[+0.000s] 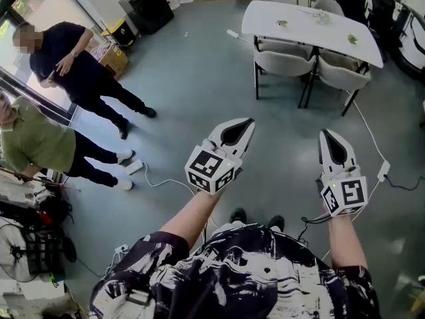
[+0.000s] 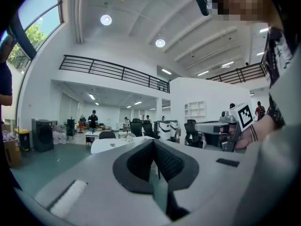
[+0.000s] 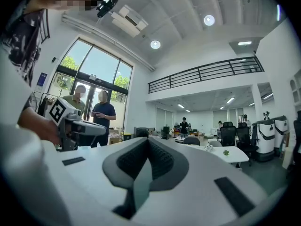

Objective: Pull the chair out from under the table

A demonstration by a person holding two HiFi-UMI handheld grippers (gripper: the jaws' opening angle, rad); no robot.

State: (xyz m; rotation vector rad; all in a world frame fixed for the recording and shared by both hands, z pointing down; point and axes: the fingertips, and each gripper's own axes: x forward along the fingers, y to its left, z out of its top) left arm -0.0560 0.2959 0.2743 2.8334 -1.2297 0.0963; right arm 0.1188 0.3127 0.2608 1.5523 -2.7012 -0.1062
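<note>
With left gripper (image 1: 250,121) and right gripper (image 1: 325,133) both closed and empty, the pale chair (image 1: 282,64) tucked under the far white table (image 1: 312,22) looks light, rigid, best gripped by its backrest's top edge.

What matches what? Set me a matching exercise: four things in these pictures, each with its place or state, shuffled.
1 left gripper
2 white table
3 grey chair
4 person in green shirt

A tucked under the table
B stands at far left
C jaws shut, empty
D ahead, small green things on it

Pairs: 1-C, 2-D, 3-A, 4-B
</note>
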